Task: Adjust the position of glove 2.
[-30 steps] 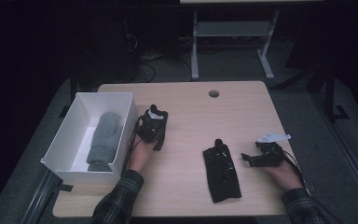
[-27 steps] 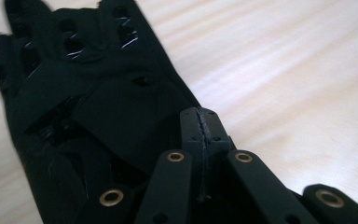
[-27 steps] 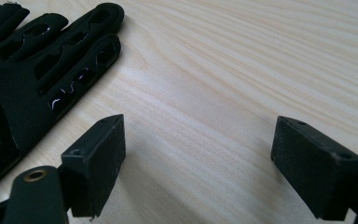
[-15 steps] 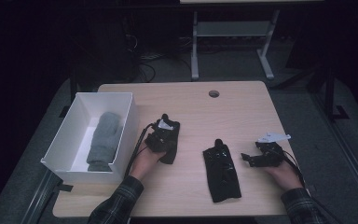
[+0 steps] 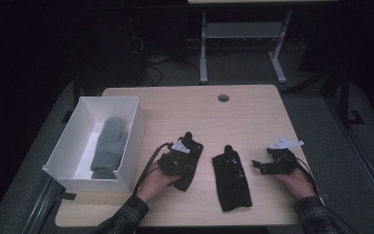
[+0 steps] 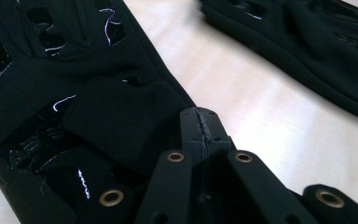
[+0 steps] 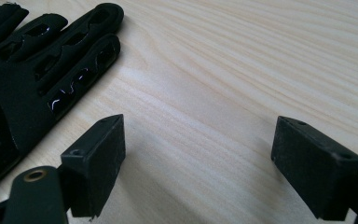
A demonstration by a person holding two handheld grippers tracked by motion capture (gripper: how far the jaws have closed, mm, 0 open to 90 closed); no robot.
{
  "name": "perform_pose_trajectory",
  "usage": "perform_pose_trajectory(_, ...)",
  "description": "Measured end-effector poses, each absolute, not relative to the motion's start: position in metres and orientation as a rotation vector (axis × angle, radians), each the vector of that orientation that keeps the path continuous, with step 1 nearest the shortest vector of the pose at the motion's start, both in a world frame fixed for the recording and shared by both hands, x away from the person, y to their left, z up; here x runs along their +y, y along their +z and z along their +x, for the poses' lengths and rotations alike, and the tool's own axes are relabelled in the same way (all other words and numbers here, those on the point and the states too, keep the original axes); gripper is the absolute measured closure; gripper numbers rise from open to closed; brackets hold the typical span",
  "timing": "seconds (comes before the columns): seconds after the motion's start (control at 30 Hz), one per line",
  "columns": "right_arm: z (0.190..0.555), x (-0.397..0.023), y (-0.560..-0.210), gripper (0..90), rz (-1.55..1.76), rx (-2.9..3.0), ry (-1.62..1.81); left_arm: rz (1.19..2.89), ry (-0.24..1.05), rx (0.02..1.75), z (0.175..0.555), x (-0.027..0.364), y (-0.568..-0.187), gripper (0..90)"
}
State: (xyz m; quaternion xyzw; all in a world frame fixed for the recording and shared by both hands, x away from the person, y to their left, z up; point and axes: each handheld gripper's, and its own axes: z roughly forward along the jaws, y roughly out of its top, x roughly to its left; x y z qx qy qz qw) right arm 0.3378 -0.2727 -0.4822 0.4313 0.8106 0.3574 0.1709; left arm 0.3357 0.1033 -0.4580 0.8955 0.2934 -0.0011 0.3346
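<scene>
My left gripper (image 5: 188, 138) is shut on a black glove (image 5: 185, 171) left of the table's middle; in the left gripper view its jaws (image 6: 200, 125) meet at the tips over that glove's dark fabric (image 6: 98, 107). A second black glove (image 5: 231, 181) lies flat just to the right, and it also appears at the top right in the left gripper view (image 6: 307, 42). My right gripper (image 5: 257, 165) rests on the table right of that glove, open, jaws pointing left. In the right gripper view (image 7: 198, 154) bare wood lies between the jaws, with the second glove's fingers (image 7: 37, 70) at the upper left.
A white box (image 5: 132, 127) stands at the table's left edge with a rolled grey cloth (image 5: 108, 146) inside. A round cable hole (image 5: 223, 98) sits near the far edge. Beyond the table, on the dark floor, are a desk frame (image 5: 203, 48) and cables.
My left gripper has slid right, away from the white box and toward the second glove, with its black glove moving along. The right gripper has stayed where it was.
</scene>
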Motion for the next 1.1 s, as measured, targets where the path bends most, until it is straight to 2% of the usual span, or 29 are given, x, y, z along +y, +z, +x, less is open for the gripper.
perform_pose_trajectory(0.4,0.338,-0.273,-0.482,17.5,1.226,2.302,1.015,2.35,-0.096,0.678,0.311,0.088,-0.459,89.5)
perform_pose_trajectory(0.67,0.338,-0.273,-0.482,17.5,1.226,2.303,1.016,2.3,-0.06,0.68,0.313,0.097,-0.448,88.6)
perform_pose_trajectory(0.9,0.338,-0.273,-0.482,17.4,1.225,2.303,1.016,2.257,0.09,0.805,0.329,0.132,-0.441,89.1)
perform_pose_trajectory(1.1,0.338,-0.273,-0.482,17.3,1.227,2.303,1.017,2.297,0.082,0.859,0.336,0.138,-0.452,89.1)
